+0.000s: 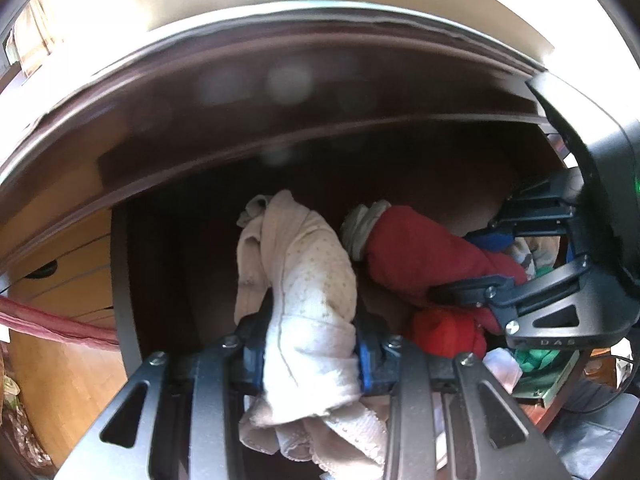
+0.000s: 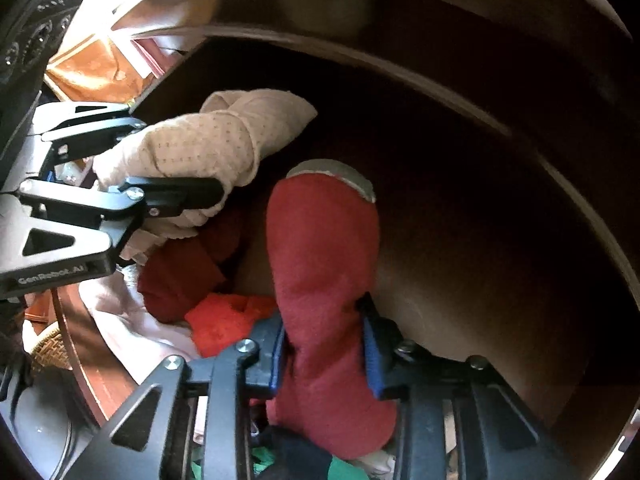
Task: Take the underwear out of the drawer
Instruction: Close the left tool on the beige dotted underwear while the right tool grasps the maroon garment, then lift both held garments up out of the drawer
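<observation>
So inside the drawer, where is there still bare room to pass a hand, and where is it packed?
Bare drawer floor shows on the far side, beyond the dark red piece held by the right tongs, up to the dark back wall. The near side is crowded: the cream piece in the left tongs, orange-red cloth and green cloth piled together.

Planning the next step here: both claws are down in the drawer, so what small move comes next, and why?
Probably lift both claws straight up. The left claw is shut on the cream dotted underwear and the right claw on the dark red underwear, both garments partly inside the drawer.
</observation>
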